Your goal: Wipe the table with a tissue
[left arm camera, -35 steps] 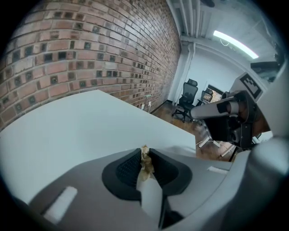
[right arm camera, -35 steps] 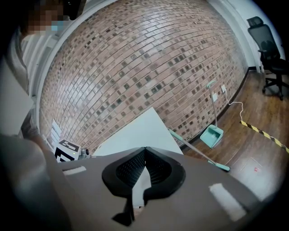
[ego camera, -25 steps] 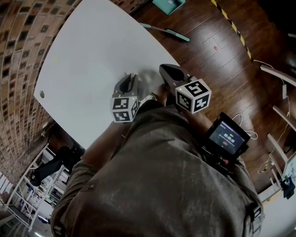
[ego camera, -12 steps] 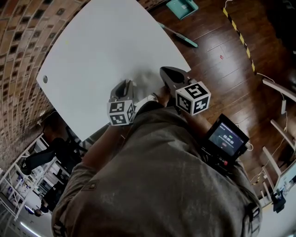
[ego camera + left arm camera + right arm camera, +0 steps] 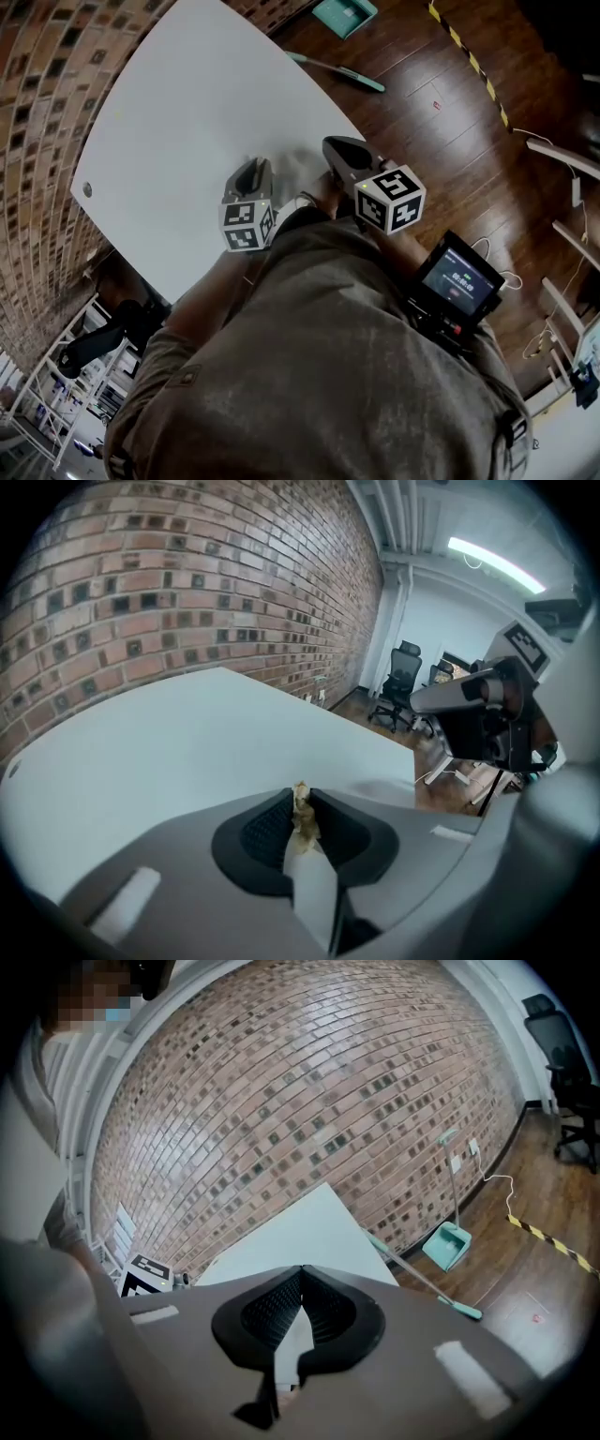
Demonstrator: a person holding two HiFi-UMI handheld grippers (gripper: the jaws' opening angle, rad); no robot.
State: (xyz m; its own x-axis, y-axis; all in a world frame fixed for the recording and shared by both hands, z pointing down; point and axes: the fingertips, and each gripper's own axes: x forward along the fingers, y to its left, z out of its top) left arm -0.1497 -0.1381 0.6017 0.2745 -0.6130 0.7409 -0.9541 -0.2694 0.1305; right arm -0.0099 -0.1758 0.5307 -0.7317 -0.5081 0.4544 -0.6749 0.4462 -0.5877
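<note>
Writing: you have no brand or label in reach that can be read. The small screen at your waist shows bright characters, too small to make out.
Marker cubes: your left cube and your right cube carry only black-and-white square patterns, no words.
Floor marking: a yellow-and-black striped tape runs across the wooden floor, with no text on it.
Containers: the only one is the teal dustpan on the floor beyond the table's far corner. You cannot tell what is in it. A long teal-handled brush lies on the floor just beside it.
Left gripper: your jaws are pressed together on a tan scrap, crumpled and sticking up between the pads. Whether it is a bit of tissue cannot be told.
Right gripper: your jaws meet at the tips, with nothing seen between them.
Tissue: a pale, faint patch on the table, near its edge on your side, between your two grippers. Neither pair of jaws holds it.
Table: white and smooth, with a small round fitting near its left edge.
Surroundings: a brick wall stands behind the table, and dark office chairs stand farther off.
</note>
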